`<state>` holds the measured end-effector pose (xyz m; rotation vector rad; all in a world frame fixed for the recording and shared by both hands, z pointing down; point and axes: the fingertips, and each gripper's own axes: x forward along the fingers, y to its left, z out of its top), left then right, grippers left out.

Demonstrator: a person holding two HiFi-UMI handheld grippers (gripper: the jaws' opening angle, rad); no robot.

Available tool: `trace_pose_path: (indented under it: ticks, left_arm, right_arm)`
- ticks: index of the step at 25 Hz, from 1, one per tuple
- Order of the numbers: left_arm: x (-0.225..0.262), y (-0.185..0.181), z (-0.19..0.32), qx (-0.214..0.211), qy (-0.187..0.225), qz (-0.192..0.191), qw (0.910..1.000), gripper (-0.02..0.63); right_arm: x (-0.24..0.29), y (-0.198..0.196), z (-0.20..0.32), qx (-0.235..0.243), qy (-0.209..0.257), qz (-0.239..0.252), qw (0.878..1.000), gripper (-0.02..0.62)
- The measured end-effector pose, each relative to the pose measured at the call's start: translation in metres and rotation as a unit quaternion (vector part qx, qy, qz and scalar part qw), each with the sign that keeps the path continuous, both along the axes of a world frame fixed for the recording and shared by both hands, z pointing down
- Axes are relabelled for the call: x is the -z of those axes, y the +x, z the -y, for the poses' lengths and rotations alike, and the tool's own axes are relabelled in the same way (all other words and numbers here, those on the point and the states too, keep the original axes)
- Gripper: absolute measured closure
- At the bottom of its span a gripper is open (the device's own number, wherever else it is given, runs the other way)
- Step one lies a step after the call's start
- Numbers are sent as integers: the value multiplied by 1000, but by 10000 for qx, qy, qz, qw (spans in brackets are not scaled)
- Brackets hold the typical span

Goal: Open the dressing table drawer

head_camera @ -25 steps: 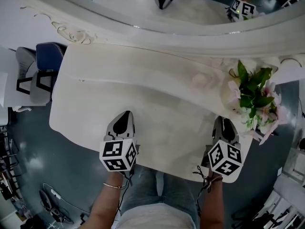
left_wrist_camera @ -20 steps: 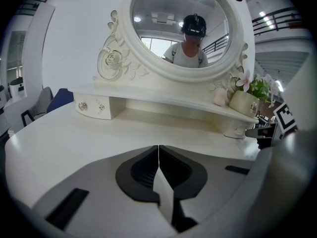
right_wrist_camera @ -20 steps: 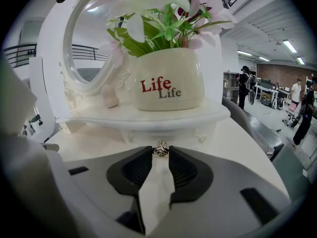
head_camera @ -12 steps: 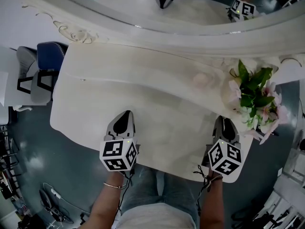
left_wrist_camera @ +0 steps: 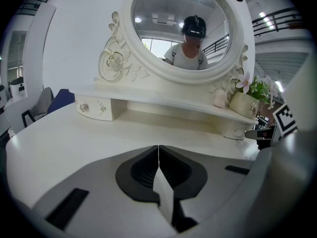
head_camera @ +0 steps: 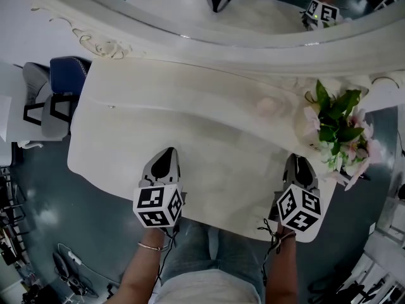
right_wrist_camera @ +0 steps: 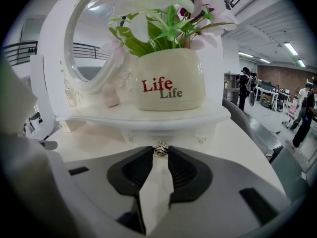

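The white dressing table (head_camera: 190, 125) has a raised shelf with small drawers under it. In the right gripper view, the right-hand small drawer (right_wrist_camera: 143, 133) faces me, and its metal knob (right_wrist_camera: 160, 150) sits right between the tips of my right gripper (right_wrist_camera: 160, 153). Those jaws are closing round the knob, still a little apart. My right gripper (head_camera: 297, 165) hovers at the table's front right. My left gripper (head_camera: 164, 158) rests over the table's front left, and its jaws (left_wrist_camera: 158, 148) are shut with nothing between them. Another small drawer (left_wrist_camera: 94, 108) sits at the shelf's left end.
A cream pot of flowers (right_wrist_camera: 171, 86) stands on the shelf just above the right drawer, with a small pink thing (right_wrist_camera: 111, 99) beside it. The oval mirror (left_wrist_camera: 183, 26) rises behind the shelf. A blue chair (head_camera: 60, 84) stands left of the table. People stand far off at the right (right_wrist_camera: 245, 86).
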<state>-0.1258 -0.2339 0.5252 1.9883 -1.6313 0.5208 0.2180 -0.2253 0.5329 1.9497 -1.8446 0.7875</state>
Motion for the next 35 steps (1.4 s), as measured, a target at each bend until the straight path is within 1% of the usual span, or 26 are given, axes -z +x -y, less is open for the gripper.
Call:
trace_pose_path:
  ticks: [6,10,35]
  left_arm:
    - [2,-3,1,5,18,12,10000,586]
    - [3,-8,2,81,20,0,10000,586]
    - [3,-6,0,-45,19,6,10000,586]
  right_arm:
    - [0,0,-1,-16,21,2,10000,494]
    - [1,0,-1,-32,15,-16,10000,495]
    - [0,-2,-10,-73,10,-7,10000,495]
